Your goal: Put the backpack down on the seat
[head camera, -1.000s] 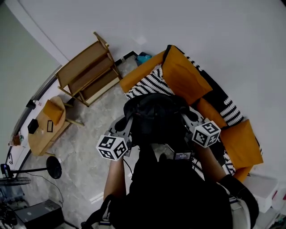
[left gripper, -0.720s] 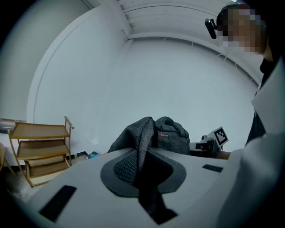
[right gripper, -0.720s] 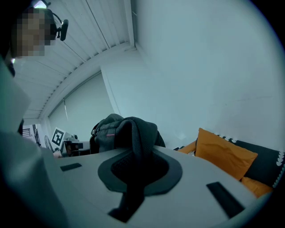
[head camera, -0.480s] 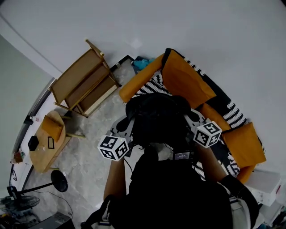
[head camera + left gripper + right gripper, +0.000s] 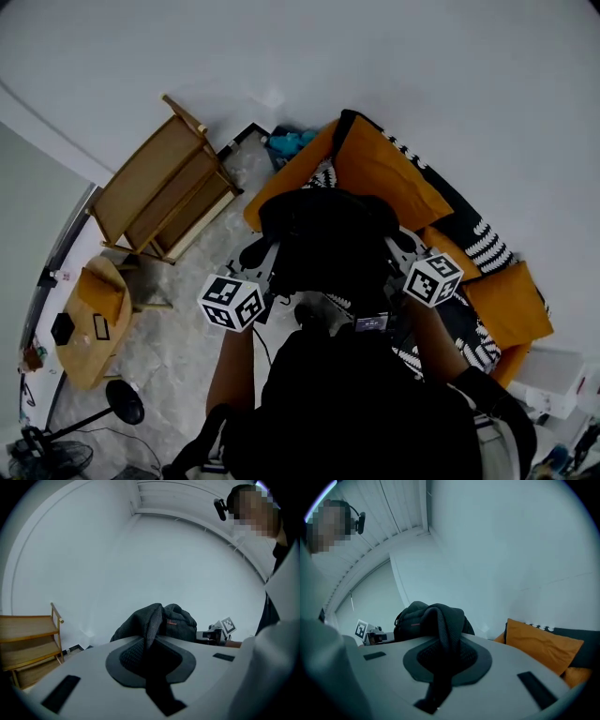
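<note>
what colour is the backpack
The backpack is black; it shows best in the head view.

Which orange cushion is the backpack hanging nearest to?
The largest cushion, the one nearest the wooden shelf; the backpack overlaps its lower edge in the head view, the two others lie further right.

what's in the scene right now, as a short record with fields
backpack: black, held up between both grippers, not yet on the seat
left gripper: shut on a backpack strap
right gripper: shut on the other strap
sofa: orange, black-and-white throw, ahead of the backpack
wooden shelf: on the floor left of the sofa
</note>
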Available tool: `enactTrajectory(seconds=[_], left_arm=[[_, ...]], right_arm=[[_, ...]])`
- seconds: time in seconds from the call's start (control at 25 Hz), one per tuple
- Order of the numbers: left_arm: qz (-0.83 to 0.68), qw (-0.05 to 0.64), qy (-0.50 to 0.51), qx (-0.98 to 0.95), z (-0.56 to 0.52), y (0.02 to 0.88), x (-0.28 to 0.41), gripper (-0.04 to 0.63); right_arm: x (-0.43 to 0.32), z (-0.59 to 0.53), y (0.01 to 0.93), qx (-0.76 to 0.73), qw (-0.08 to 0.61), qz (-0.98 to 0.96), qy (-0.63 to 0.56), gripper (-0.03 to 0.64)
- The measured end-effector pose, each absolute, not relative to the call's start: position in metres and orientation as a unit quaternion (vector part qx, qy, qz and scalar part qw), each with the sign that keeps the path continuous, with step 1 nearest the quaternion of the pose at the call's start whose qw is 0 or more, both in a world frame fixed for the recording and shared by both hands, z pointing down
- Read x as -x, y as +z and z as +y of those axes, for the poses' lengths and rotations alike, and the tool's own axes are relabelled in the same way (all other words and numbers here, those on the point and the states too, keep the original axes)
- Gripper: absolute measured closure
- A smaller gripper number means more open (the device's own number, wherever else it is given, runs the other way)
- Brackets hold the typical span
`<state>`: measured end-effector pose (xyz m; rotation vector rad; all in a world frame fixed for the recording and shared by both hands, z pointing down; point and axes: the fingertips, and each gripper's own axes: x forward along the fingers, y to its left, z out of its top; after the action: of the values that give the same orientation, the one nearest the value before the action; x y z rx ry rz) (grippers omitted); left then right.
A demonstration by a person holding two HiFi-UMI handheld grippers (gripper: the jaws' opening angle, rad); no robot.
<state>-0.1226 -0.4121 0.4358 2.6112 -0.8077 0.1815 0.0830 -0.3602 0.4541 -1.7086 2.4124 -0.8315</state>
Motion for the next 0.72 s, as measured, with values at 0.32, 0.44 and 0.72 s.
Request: enactTrajectory(seconds=[0.32, 0.44, 0.72], left_arm=[[-0.271, 0.203, 0.073, -0.938, -0.459, 0.446, 0.117, 0.549], [-0.270, 0.209, 0.077, -0.937, -0.475, 0.455, 0.111, 0.549], [-0.255, 0.229, 0.110, -0.933, -0.507, 0.487, 0.090, 0.551]], right_arm=[[-0.085, -0.394, 0.467, 0.570, 0.033, 0.770, -0.284, 0.571], [-0.090, -0.408, 0.475, 0.572, 0.026, 0.768, -0.286, 0.571], [-0.109, -0.441, 0.504, 0.577, 0.013, 0.759, -0.301, 0.571]])
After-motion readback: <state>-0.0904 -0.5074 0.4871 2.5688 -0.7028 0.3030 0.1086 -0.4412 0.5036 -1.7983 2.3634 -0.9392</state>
